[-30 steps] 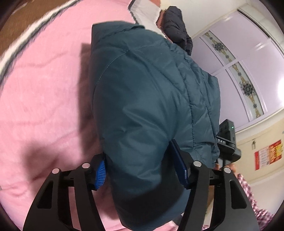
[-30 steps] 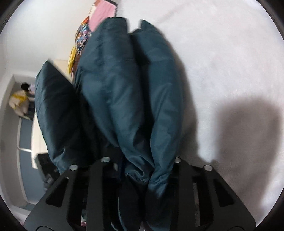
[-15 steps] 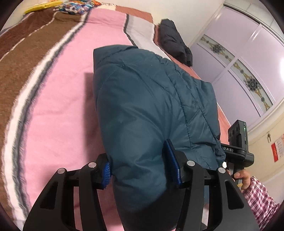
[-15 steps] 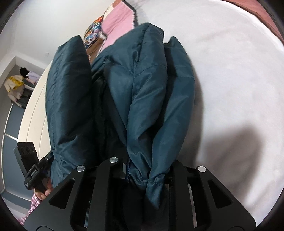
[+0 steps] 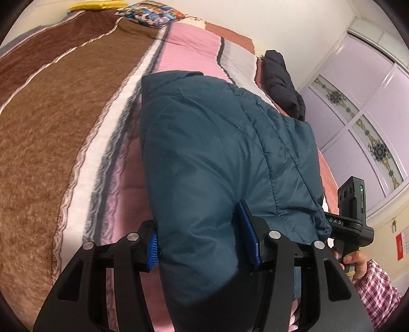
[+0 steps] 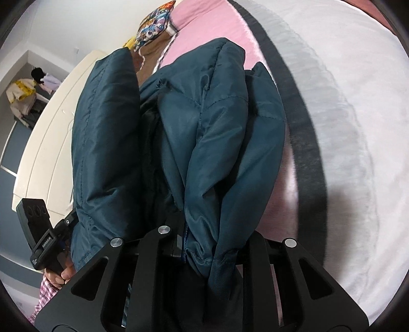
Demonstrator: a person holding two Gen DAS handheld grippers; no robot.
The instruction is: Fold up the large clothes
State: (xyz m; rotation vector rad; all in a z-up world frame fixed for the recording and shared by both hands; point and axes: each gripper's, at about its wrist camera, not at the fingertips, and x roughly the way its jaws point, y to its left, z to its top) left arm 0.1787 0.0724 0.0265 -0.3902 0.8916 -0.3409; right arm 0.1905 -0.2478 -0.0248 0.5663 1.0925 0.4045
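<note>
A teal quilted puffer jacket [image 5: 217, 153] hangs folded between both grippers above the bed. My left gripper [image 5: 202, 237] is shut on a thick padded fold of it, the blue pads [image 5: 246, 229] pressing into the fabric on both sides. In the right wrist view the same jacket [image 6: 204, 132] drapes forward in bunched layers, and my right gripper [image 6: 207, 245] is shut on the gathered edge; its pads are hidden by the cloth. Each wrist view shows the other handheld gripper, held by a hand in a plaid sleeve.
The bed carries a striped blanket [image 5: 64, 115] in brown, white, grey and pink. A dark folded garment [image 5: 281, 79] lies at its far side near lilac wardrobe doors [image 5: 358, 107]. A patterned pillow [image 6: 156, 23] and a cream bed frame [image 6: 51, 122] show on the right wrist view.
Both grippers have carried the jacket sideways across the bed, from the pink and white parts towards the brown stripes. The left jaws have narrowed a little on the fold.
</note>
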